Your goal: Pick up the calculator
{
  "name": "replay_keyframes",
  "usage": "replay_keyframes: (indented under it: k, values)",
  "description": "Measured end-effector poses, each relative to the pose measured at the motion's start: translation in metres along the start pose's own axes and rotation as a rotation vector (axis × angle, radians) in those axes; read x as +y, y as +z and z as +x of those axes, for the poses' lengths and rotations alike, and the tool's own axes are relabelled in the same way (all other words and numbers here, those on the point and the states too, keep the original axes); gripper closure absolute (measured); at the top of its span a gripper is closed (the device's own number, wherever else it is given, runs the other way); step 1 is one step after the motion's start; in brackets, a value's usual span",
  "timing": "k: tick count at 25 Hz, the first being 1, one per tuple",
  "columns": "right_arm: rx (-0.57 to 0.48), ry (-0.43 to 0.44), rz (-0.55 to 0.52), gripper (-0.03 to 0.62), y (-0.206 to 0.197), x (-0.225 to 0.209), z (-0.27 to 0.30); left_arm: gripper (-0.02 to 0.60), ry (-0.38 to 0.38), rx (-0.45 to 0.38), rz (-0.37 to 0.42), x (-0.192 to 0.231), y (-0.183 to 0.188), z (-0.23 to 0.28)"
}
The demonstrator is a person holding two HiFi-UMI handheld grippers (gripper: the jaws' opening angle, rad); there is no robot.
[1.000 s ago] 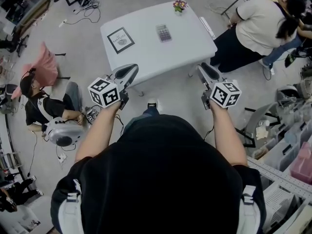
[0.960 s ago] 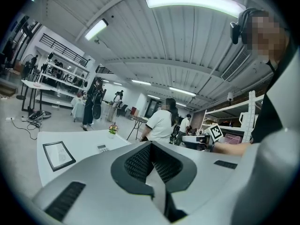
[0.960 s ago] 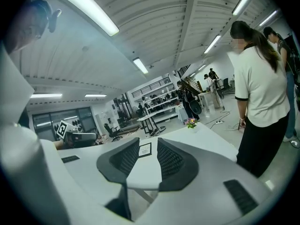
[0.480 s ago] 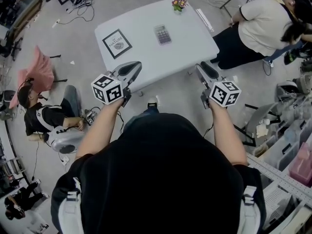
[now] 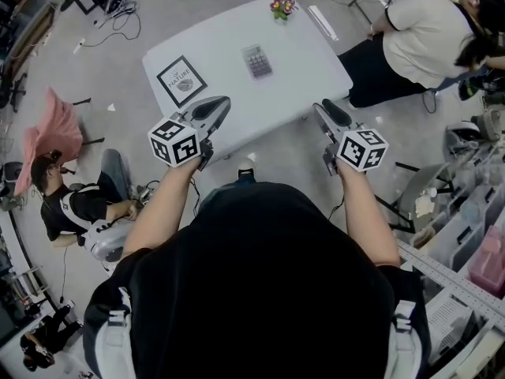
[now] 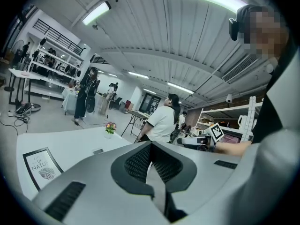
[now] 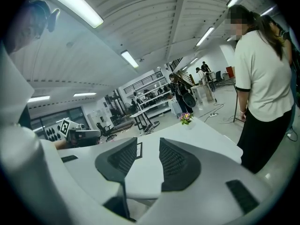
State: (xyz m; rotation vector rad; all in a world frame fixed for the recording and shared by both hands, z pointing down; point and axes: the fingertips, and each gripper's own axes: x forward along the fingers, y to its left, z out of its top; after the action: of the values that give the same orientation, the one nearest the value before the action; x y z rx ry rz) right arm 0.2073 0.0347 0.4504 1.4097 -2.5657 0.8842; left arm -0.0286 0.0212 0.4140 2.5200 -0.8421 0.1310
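My left gripper is pinched together, my right gripper is opening, both empty. On the table, a far pot holds flowers; the calculator lies nearer.

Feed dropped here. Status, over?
Left gripper shut, empty. Right gripper jaws opening, empty. Calculator flat on table, untouched. Nothing seen blocking it.

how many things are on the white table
4: calculator in the middle, framed print near the left corner, flower pot at the far corner, white bar on the far right edge. Near edge partly hidden.
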Motion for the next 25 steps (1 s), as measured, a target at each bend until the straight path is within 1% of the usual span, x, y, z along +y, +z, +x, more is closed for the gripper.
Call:
replay_keyframes:
  k: [7, 15, 21, 25]
  values:
    - [0.010, 0.000, 0.020, 0.431, 0.011, -0.004, 0.031, 0.565, 0.002, 0.004, -0.015, 0.031, 0.008, 0.004]
    - [0.016, 0.025, 0.045, 0.424, 0.030, 0.010, 0.071, 0.565, 0.009, -0.006, -0.033, 0.070, 0.019, -0.002]
    - [0.013, 0.028, 0.041, 0.414, 0.044, 0.017, 0.094, 0.565, -0.001, -0.003, -0.040, 0.097, 0.030, 0.002]
    - [0.003, 0.020, 0.043, 0.408, 0.051, 0.019, 0.107, 0.565, -0.023, -0.001, -0.040, 0.109, 0.035, 0.005]
